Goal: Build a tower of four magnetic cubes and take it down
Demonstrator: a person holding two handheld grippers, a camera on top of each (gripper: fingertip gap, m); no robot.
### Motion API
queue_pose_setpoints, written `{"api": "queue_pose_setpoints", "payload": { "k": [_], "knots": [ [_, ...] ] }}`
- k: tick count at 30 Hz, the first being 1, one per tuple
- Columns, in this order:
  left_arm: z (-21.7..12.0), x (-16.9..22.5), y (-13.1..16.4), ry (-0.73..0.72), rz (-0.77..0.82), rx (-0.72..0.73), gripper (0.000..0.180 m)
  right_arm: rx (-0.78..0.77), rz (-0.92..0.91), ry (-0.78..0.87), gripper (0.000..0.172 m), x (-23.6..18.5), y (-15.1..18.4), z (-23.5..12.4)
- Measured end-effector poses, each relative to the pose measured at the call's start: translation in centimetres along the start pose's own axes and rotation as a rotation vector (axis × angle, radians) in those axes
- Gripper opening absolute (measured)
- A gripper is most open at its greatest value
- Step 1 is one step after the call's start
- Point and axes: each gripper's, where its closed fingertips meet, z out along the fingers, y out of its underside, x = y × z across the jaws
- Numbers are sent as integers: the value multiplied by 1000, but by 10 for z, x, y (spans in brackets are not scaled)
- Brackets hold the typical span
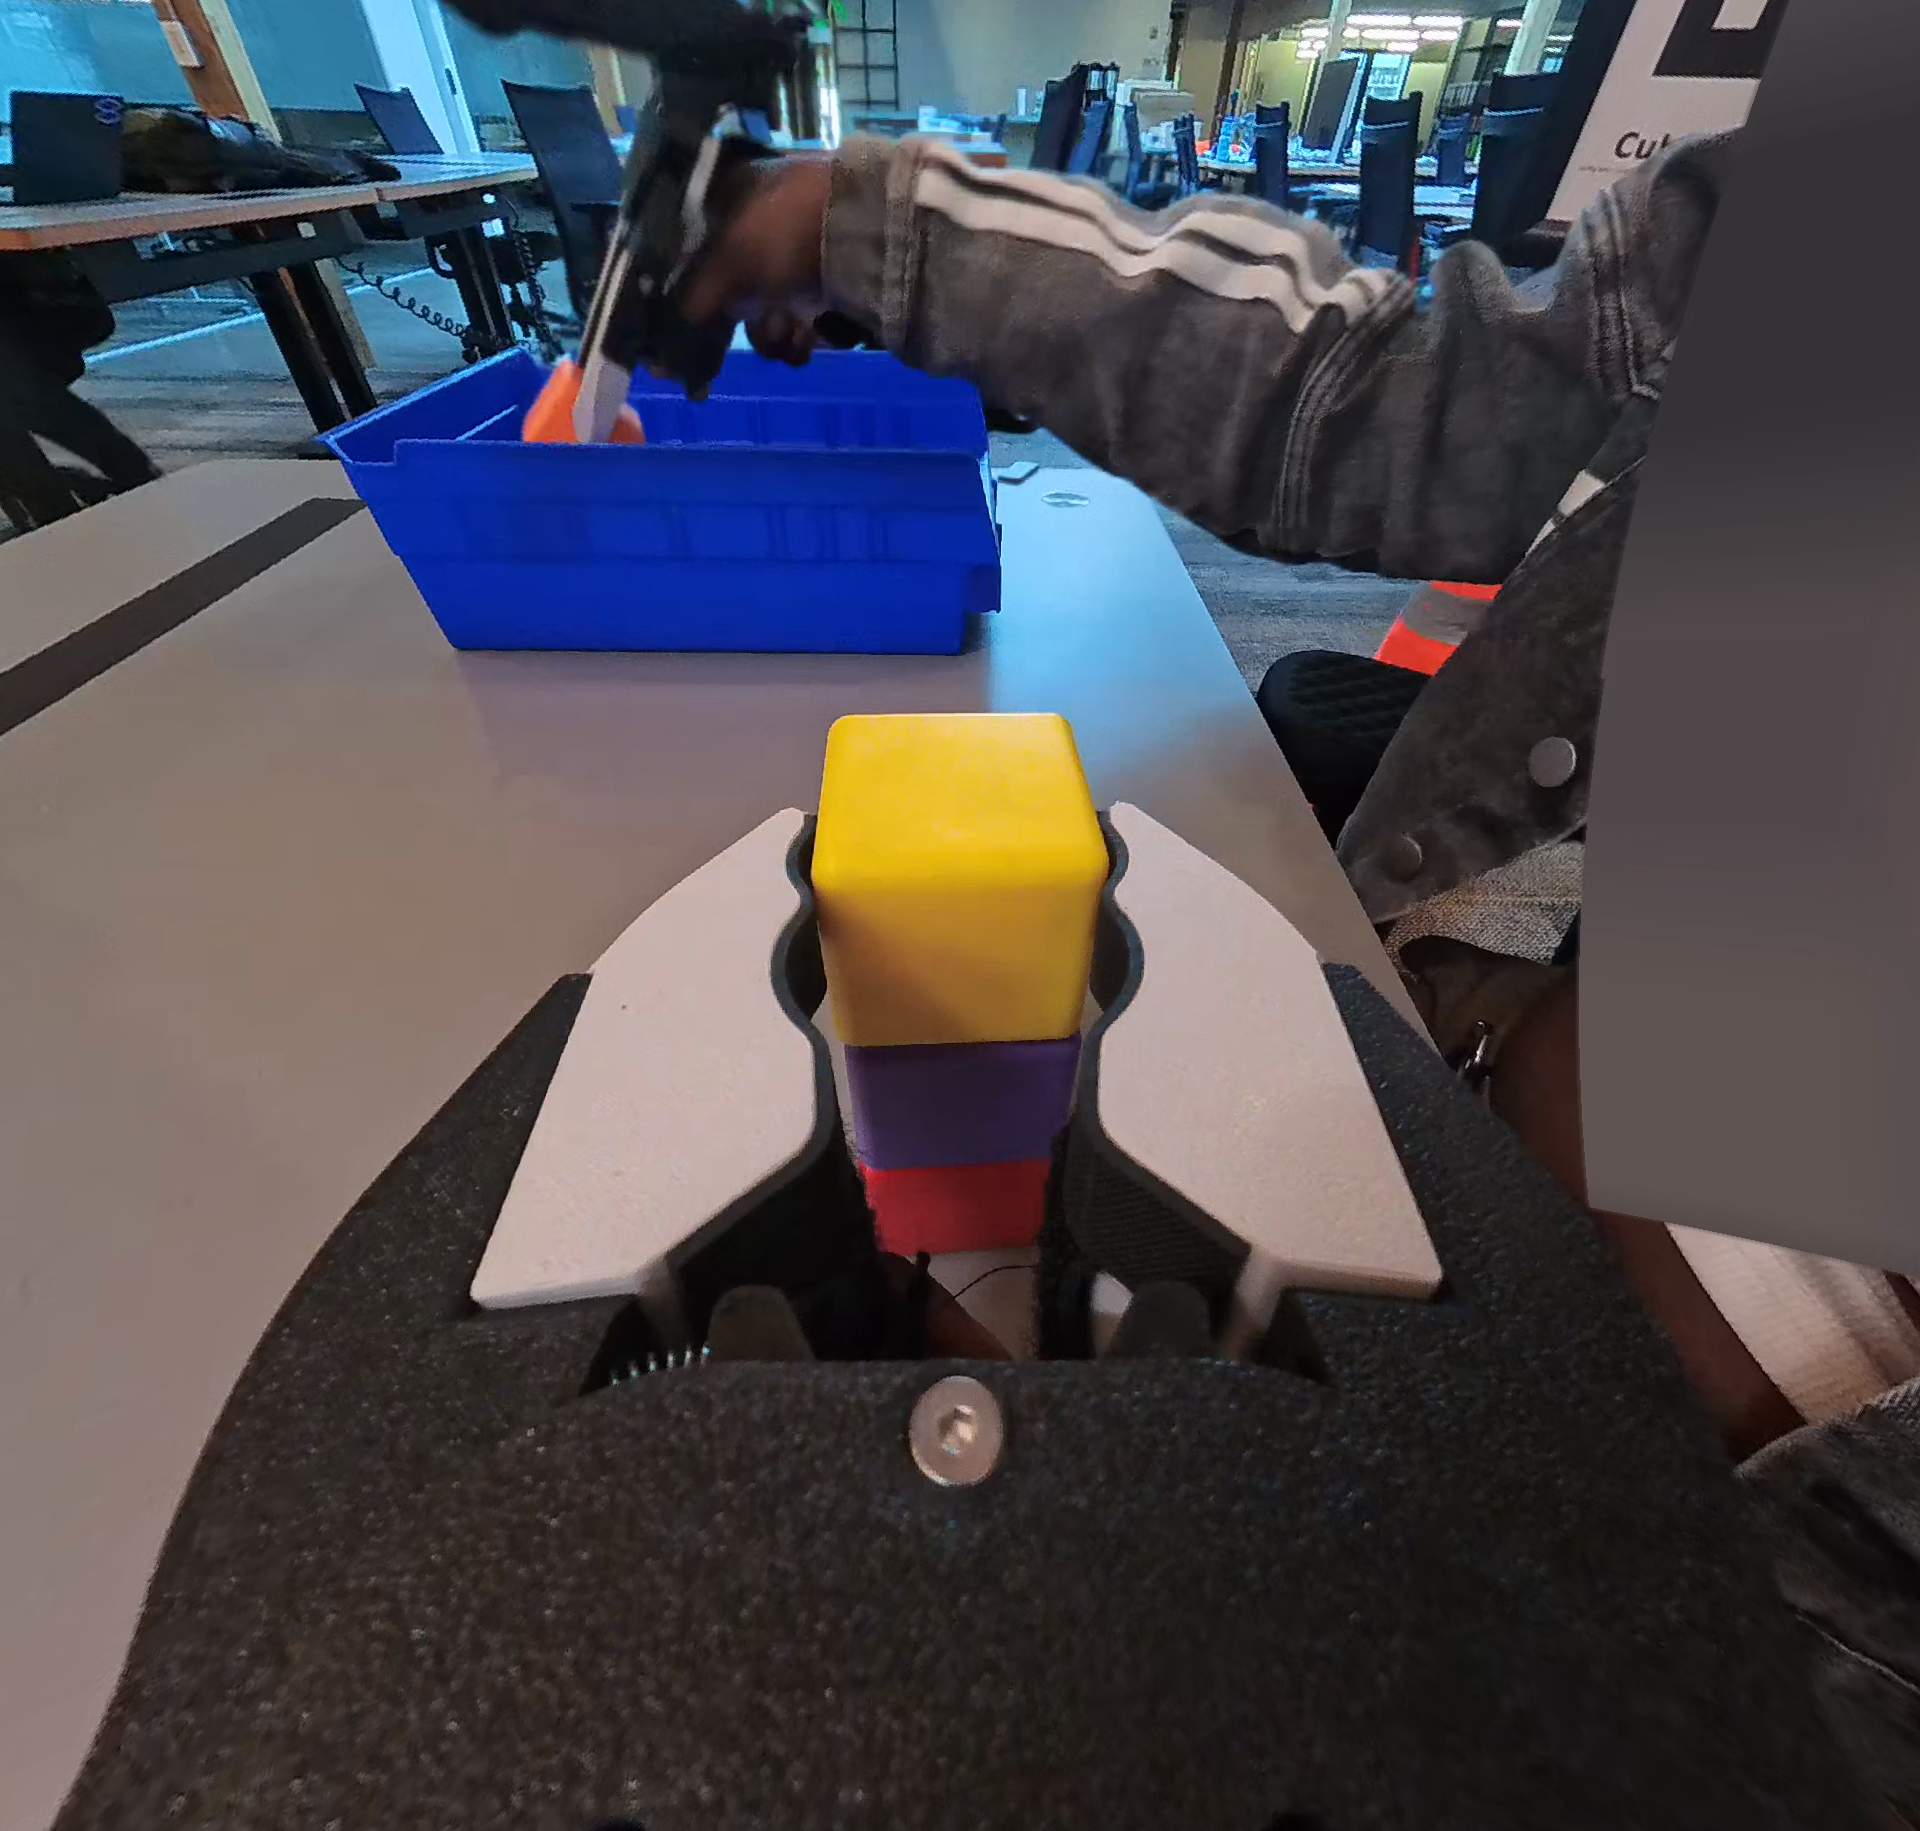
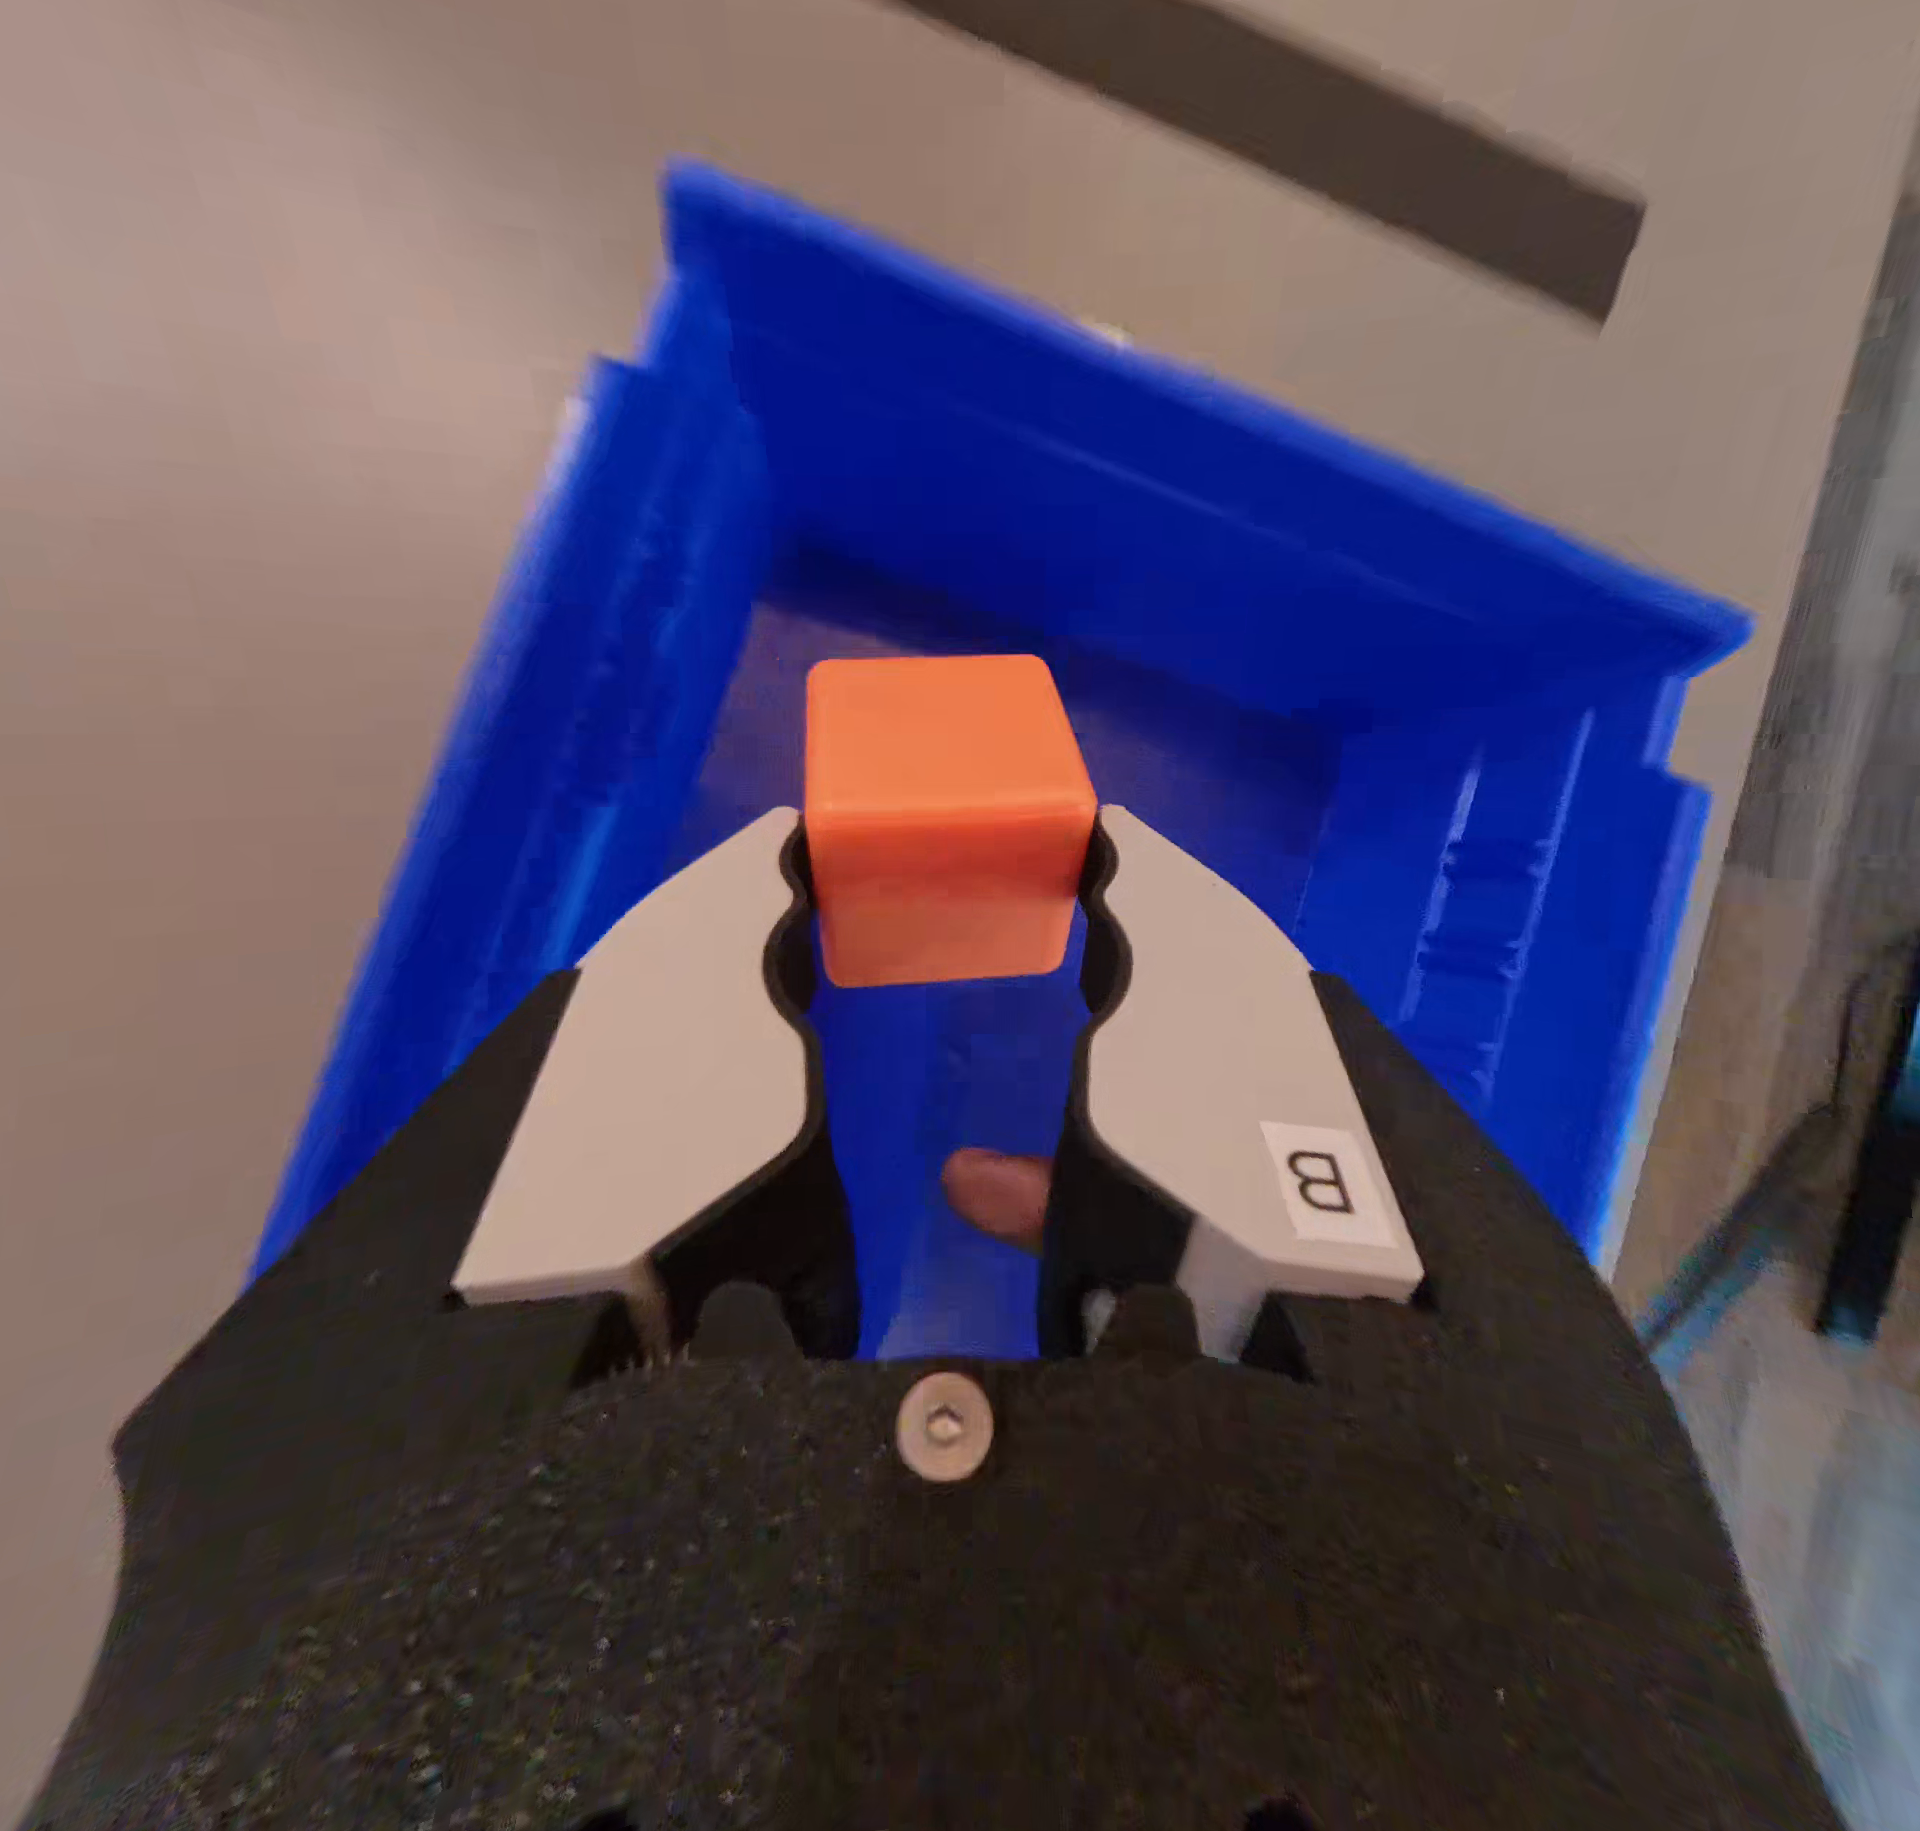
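1. While the grey table (image 1: 312,846) lies smooth and matte, the blue bin (image 1: 675,555), glossy ribbed plastic, stands at its far side.
2. The left gripper (image 1: 958,888), rough black body and pale fingers, clamps the yellow cube (image 1: 956,877), atop the purple cube (image 1: 961,1101) and red cube (image 1: 956,1205).
3. The right gripper (image 2: 943,877), tilted down over the bin's floor, pinches the orange cube (image 2: 940,815).
4. A small white lettered sticker (image 2: 1325,1181) sits on its finger.

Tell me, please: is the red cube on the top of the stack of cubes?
No. In the left wrist view the yellow cube is on top, the purple cube is under it, and the red cube is lowest.
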Motion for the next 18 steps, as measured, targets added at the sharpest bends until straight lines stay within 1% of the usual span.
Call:
{"api": "queue_pose_setpoints", "payload": {
  "k": [2, 4, 8, 12, 18],
  "knots": [
    [0, 0, 0, 2, -1, 3, 49, -92, 24, 10, 49, 2, 8, 20],
    [0, 0, 0, 4, 0, 3, 49, -174, 35, 11, 49, 2, 13, 32],
    [0, 0, 0, 4, -1, 4, 49, -283, 74, 25, 49, 3, 14, 43],
    [0, 0, 0, 6, -1, 5, 49, -360, 81, 28, 49, 2, 14, 50],
    [0, 1, 0, 8, 0, 5, 49, -432, 98, 22, 49, -1, 15, 61]
  ]
}}
